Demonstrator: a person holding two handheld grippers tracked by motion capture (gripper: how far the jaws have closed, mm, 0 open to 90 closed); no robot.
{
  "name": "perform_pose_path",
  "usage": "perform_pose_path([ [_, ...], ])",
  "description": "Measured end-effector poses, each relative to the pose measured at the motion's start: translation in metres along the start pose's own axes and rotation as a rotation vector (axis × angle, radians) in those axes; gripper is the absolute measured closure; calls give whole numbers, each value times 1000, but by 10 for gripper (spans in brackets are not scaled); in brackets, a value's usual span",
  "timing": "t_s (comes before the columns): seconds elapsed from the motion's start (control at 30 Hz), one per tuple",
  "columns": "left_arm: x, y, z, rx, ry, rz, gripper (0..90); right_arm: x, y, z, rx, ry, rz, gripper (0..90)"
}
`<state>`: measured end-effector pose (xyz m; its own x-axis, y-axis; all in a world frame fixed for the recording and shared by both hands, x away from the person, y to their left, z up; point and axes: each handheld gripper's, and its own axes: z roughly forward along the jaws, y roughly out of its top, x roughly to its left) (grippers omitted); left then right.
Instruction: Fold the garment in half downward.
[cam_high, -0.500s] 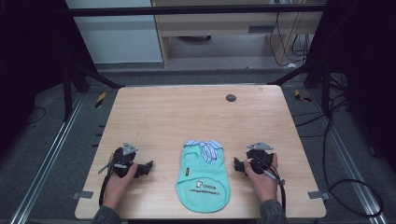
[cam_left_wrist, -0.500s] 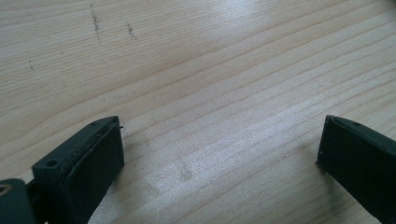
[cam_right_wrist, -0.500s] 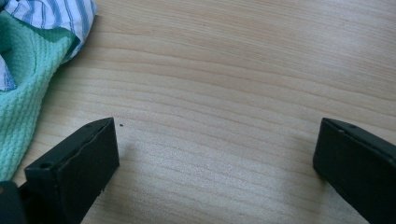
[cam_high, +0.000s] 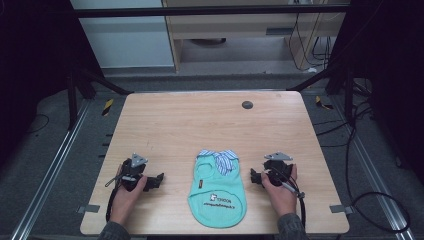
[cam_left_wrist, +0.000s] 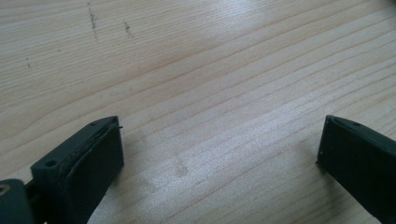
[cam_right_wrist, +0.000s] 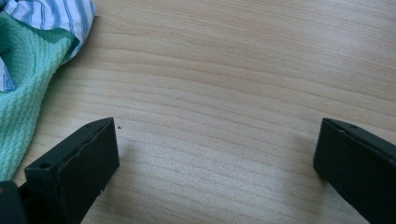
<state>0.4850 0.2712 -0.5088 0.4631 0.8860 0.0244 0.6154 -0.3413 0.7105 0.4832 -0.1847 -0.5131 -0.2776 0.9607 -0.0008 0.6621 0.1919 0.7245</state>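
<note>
A small mint-green pet shirt with a blue-striped collar lies flat near the front middle of the wooden table. My left gripper rests on the table to the shirt's left, held by a hand, jaws wide apart over bare wood. On the shirt's right my right gripper rests in the other hand, also open. The shirt's green knit and striped collar show at the upper left of the right gripper view, apart from the jaws.
A small dark round disc sits near the table's far edge. Dark frame bars and cables surround the table on the floor. A cable trails from each gripper toward the front edge.
</note>
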Motion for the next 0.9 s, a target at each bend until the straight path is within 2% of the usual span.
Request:
perform_pose_path([
  [0.37,0,2,1,3,0,0,0,0,0,0,0,-1,-2,2],
  [0.47,-4,8,4,-1,-23,7,27,0,0,0,0,-1,-2,3],
  [0.5,-6,12,6,-11,-33,13,45,0,1,0,-1,-4,-3,5],
  [0.57,-13,21,10,-13,-25,53,50,0,1,0,-9,-7,-13,35],
  [0.6,-16,26,11,-21,-25,75,51,2,2,0,-33,-31,-36,77],
  [0.63,-20,32,13,-24,-35,87,50,4,4,-1,-55,-67,-76,74],
  [0.67,-24,37,14,-12,-50,101,42,5,7,-2,-62,-79,-98,61],
  [0.73,-29,50,15,-2,-83,132,37,8,18,-2,-55,-69,-115,62],
  [0.8,-35,65,12,-20,-130,144,38,13,30,-1,-45,-75,-161,68],
  [0.87,-40,81,9,-44,-162,152,42,17,41,1,-43,-67,-176,145],
  [0.9,-42,88,8,-51,-172,149,48,18,46,2,-35,-55,-183,155],
])
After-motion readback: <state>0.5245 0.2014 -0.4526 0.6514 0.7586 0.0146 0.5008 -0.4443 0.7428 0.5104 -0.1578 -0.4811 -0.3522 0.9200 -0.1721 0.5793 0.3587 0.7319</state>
